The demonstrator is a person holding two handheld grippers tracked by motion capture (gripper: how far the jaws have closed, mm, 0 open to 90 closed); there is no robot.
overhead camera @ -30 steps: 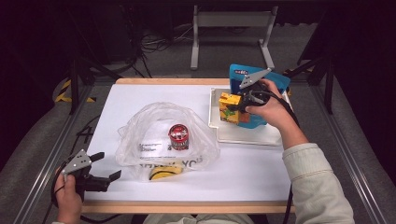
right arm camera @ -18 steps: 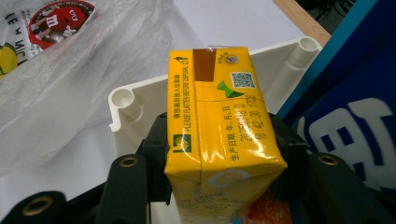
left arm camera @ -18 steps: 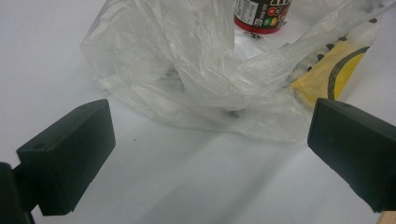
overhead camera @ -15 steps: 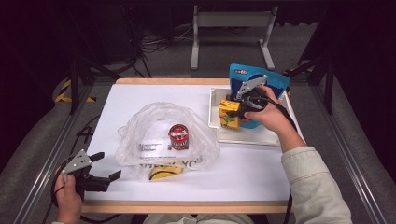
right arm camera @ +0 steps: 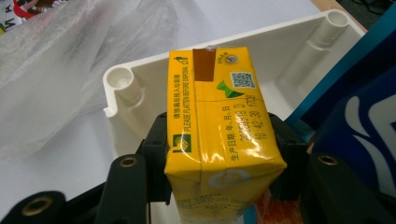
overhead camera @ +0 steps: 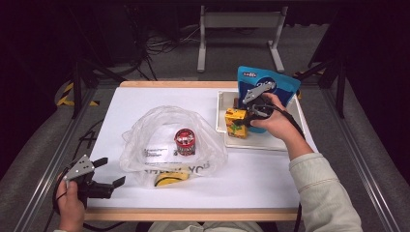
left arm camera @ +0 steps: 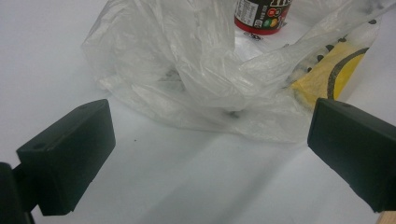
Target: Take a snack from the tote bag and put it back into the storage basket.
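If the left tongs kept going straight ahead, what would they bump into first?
Probably the crumpled clear plastic bag. The left tongs stand open over bare white table, and the bag lies directly ahead; how far is hard to judge.

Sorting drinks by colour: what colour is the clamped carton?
Yellow carton, clearest in the right gripper view.

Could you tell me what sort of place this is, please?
Probably a lab recording station, not a home: a white-topped table on metal framing, loose cables on the floor, and hand-held tongs, the right tongs clamping a yellow carton.
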